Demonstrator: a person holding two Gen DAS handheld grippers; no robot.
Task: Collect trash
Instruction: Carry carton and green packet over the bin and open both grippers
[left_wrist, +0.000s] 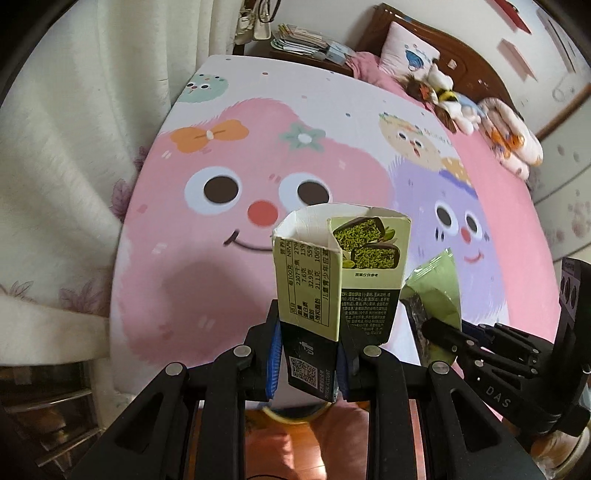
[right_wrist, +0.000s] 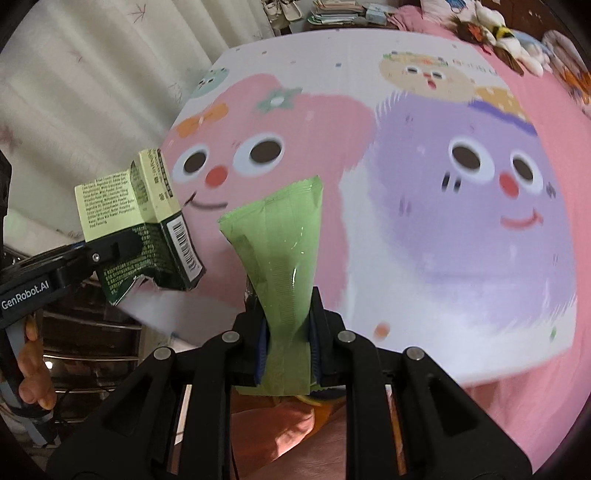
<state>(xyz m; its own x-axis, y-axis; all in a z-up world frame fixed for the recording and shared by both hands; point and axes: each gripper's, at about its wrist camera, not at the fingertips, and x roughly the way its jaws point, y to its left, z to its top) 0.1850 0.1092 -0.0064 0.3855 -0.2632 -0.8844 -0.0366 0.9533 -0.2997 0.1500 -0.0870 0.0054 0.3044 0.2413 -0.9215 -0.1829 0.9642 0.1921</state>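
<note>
My left gripper (left_wrist: 308, 325) is shut on an opened green snack box (left_wrist: 325, 266), held upright above the bed's near edge; the same box (right_wrist: 147, 221) shows at the left of the right wrist view, clamped by the left gripper (right_wrist: 122, 243). My right gripper (right_wrist: 288, 321) is shut on a light green foil wrapper (right_wrist: 284, 251), which sticks up between the pads. That wrapper (left_wrist: 439, 291) and the right gripper (left_wrist: 448, 338) appear just right of the box in the left wrist view.
A bed (left_wrist: 332, 110) with a pink cartoon sheet fills both views. Pillows and plush toys (left_wrist: 454, 96) lie at the far right. White curtains (left_wrist: 66, 147) hang on the left, with a cluttered nightstand (left_wrist: 303, 44) behind. A hand (right_wrist: 33, 376) holds the left gripper's handle.
</note>
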